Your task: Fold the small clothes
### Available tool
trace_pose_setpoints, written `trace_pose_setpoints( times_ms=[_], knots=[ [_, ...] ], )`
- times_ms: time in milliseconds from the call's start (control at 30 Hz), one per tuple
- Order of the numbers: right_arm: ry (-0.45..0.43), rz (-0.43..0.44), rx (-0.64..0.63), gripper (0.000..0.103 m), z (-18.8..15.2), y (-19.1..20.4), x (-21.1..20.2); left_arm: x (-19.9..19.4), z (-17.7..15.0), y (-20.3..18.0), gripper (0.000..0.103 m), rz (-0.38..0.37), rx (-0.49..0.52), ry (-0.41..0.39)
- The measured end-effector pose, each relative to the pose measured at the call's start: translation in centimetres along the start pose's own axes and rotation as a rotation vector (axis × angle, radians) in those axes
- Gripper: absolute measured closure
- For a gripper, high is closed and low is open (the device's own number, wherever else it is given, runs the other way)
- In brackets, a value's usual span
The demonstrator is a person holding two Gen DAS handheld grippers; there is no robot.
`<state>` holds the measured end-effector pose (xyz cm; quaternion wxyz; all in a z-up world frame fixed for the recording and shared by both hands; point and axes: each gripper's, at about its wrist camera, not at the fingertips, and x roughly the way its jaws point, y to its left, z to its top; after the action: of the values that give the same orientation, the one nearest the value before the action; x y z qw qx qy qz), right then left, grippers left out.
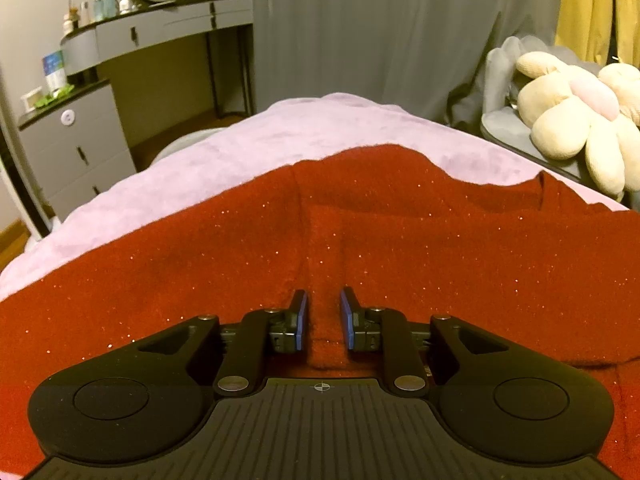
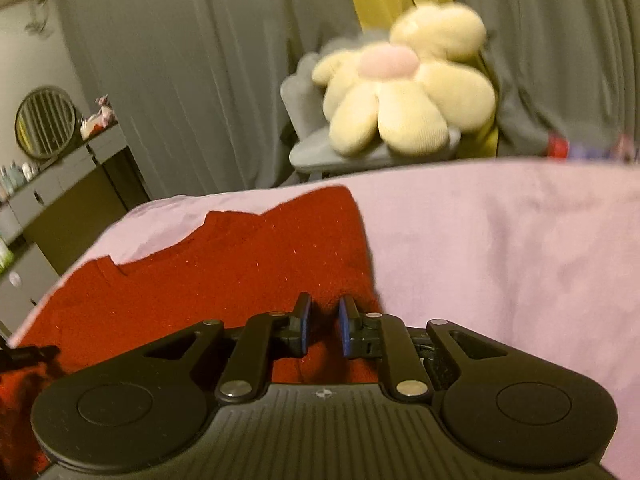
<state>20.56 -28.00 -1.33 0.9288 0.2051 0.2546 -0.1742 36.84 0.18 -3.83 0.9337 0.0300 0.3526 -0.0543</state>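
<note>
No writing can be read anywhere; the blue-and-white box (image 1: 54, 70) far left of the left gripper (image 1: 323, 312) carries print too small to make out. The bottles (image 1: 100, 5) on the grey dresser (image 1: 156, 30), up and left of that gripper, show no legible labels either.

The garment (image 1: 320, 240) is deep red knit, flecked with glitter, lying on a lilac blanket (image 1: 200, 156). It spreads to both sides of the left gripper and ahead of it, with a raised ridge of cloth running forward. That ridge passes between the blue pads (image 1: 303, 316), which stand narrowly apart with the fabric between them; whether they pinch it I cannot tell.

In the right wrist view, the garment (image 2: 224, 272) lies left of and ahead of the right gripper (image 2: 325, 320), its right edge just ahead of the fingertips, with bare blanket (image 2: 500, 248) to the right. This gripper is also narrowly parted over red cloth; a grip cannot be told. A cream flower cushion (image 2: 404, 88) sits on a grey chair (image 2: 360, 158) ahead.
</note>
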Motion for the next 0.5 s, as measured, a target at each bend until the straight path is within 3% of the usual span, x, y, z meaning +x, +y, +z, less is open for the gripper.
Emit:
trace_pose_setpoints(
  times_ms=[500],
  knots=[
    [0.021, -0.054, -0.142, 0.090, -1.8, 0.6, 2.1, 0.7, -0.4, -0.3, 0.078, 0.016, 0.019, -0.004]
  ],
)
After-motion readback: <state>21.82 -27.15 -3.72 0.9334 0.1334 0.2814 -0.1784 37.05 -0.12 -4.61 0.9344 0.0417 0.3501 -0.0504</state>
